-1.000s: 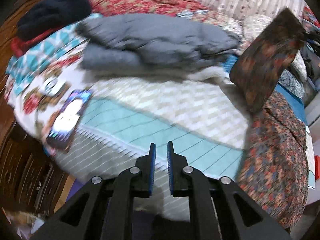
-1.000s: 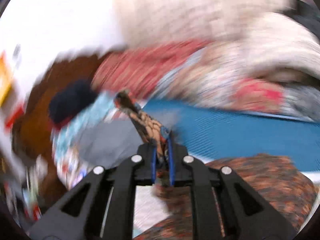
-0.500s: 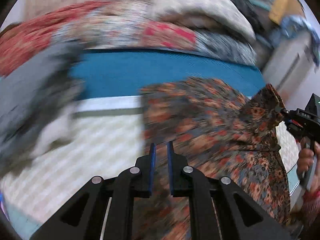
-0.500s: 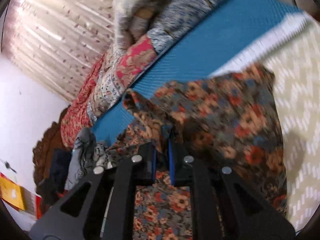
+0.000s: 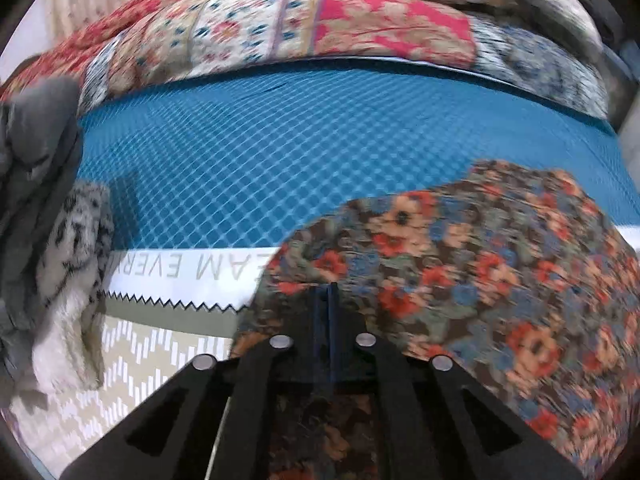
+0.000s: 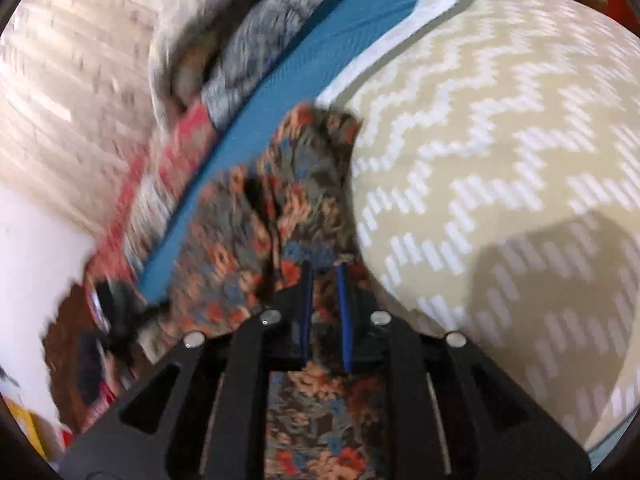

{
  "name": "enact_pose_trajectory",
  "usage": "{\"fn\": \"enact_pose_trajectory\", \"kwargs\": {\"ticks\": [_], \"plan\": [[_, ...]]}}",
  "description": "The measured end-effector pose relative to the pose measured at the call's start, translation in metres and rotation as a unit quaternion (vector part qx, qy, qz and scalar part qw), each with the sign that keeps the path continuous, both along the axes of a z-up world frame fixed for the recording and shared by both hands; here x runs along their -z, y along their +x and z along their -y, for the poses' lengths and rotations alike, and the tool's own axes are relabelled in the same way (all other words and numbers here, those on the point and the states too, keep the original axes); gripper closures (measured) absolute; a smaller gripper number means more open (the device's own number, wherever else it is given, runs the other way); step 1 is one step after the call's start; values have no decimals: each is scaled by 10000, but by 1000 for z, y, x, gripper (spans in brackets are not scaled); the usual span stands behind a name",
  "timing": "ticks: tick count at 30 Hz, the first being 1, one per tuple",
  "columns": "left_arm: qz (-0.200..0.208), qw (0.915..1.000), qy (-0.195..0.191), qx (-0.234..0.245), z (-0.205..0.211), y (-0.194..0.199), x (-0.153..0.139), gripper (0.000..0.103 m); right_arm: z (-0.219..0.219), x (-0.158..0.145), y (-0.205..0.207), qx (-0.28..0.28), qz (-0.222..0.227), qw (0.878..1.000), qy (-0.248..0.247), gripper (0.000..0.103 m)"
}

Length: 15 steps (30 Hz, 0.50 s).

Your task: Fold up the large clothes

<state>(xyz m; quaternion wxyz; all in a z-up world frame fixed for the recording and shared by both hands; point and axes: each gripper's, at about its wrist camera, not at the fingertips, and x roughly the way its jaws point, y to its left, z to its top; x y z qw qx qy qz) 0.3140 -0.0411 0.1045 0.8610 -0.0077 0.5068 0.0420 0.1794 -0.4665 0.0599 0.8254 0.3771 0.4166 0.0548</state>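
**Floral Garment: Position and Grip Status**

1. Work surface. A beige zigzag-patterned cover [image 6: 500,128] fills the right half of the right wrist view. A blue quilted sheet [image 5: 300,152] spans the centre of the left wrist view, with a white printed strip [image 5: 192,268] along its lower edge. Patchwork bedding [image 5: 320,32] is stacked across the top of that frame; a grey folded pile [image 5: 32,152] sits at the left edge.

2. Task item. The floral garment [image 5: 480,280] occupies the lower right of the left wrist view, lying on the blue sheet and overlapping the white strip. In the right wrist view the floral garment [image 6: 280,208] runs as a narrow band from the frame centre down to the bottom edge, so its long axis appears to point straight ahead of that tool.

3. Left gripper [image 5: 326,300]. Jaws stand nearly together. Cloth lies directly ahead and beneath; the bulk extends to the right of the jaws. Motion blur prevents confirming whether fabric is pinched: state cannot be determined.

4. Right gripper [image 6: 324,280]. Jaws stand narrowly apart with floral cloth passing between them and bunching just ahead; judged to be gripping the garment.

5. Controlling relation. Both tools sit at the garment edge, with the cloth extending away from them. Judged next requirement: confirm the left-hand pinch before moving the edge.
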Motion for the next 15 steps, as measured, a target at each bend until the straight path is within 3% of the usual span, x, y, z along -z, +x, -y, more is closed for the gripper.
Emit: {"fn": "enact_pose_trajectory", "kwargs": {"ticks": [3,7,9,11,12,13,14,15], "plan": [[252,9987,-410,140,-3,-21,-27,85,-12,-27,-7,-23,494,9981,-358,84],[690,9926,-773,633,-1,-77,-51,86,-57,-55,0,-731,773,9885,-1071,82],[527,9894,-1071,825,-1,-106,-43,91,-75,-54,8,-918,671,9814,-1550,63],[181,9876,-1342,800,-4,-123,-23,99,-88,-43,14,-942,480,9782,-1785,58],[12,9866,-1461,730,-7,-128,-10,99,-88,-36,16,-982,382,9787,-1760,62],[-204,9853,-1587,590,-11,-131,7,99,-93,-26,21,-1053,141,9794,-1716,75],[-295,9844,-1660,512,-12,-133,17,99,-91,-20,20,-1041,-28,9789,-1756,98],[-239,9838,-1713,470,-16,-132,24,98,-91,-18,21,-968,-100,9786,-1811,98]]}}
